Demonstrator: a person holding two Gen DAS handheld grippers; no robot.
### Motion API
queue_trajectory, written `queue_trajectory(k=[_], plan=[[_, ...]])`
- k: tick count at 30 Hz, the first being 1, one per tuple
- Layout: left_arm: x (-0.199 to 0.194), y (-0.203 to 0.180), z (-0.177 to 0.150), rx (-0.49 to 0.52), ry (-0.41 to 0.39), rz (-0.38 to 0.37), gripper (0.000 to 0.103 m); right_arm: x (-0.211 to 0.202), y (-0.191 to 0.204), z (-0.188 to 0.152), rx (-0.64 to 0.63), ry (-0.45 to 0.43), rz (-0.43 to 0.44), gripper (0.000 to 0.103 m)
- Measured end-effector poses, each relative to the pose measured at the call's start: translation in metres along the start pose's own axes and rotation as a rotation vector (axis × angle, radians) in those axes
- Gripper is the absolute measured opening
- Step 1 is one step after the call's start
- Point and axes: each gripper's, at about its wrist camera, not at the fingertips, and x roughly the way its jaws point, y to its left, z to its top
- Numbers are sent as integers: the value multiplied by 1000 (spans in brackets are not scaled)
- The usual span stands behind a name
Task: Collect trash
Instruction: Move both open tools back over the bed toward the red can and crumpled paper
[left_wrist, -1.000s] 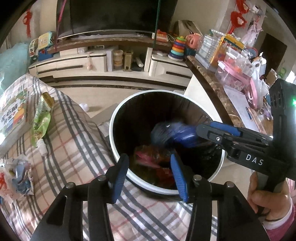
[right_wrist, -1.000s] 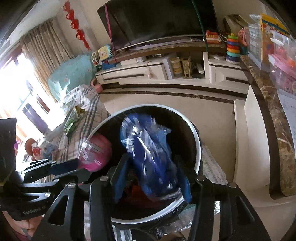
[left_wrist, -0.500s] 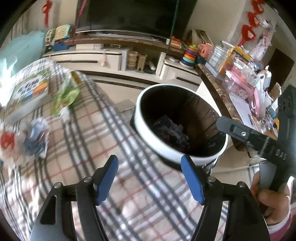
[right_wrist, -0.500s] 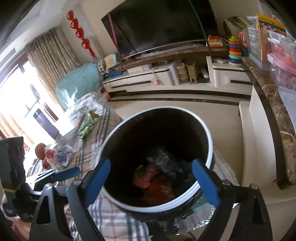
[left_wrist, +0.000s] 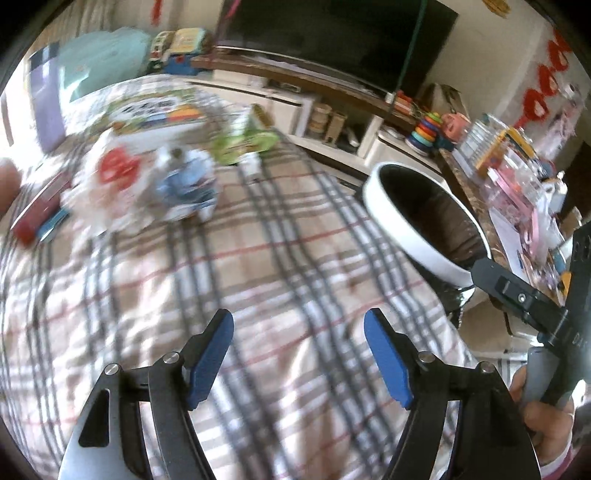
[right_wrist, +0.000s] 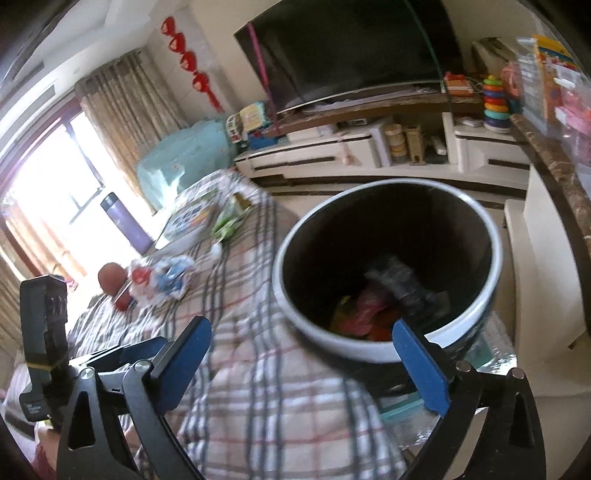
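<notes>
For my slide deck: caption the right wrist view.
Open right tool beside trash bin holding discarded wrappers.

The left gripper (left_wrist: 298, 356), black-framed with blue pads, tilts downward with its jaws spread apart and nothing between them; they have just been opening. The right gripper (right_wrist: 301, 363), same black frame and blue pads, stands spread very wide, empty too, its jaws also just opened. From the left wrist view, the right gripper's black body reaches in at the right edge, and the person's right hand (left_wrist: 546, 417) wraps its grey handle, a pink cuff below. From the right wrist view, the left gripper's black body shows at the near left.
</notes>
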Motion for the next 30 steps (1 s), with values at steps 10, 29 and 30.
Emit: queue_trajectory(k=[10, 29, 30], plan=[[-36, 48, -23, -99, -24, 62, 73, 19, 47, -17, -68, 7, 53, 100], [-60, 112, -22, -190, -43, 138, 73, 66, 102, -23, -92, 69, 115, 99], [-60, 115, -21, -188, -44, 142, 73, 69, 105, -24, -95, 73, 113, 99]])
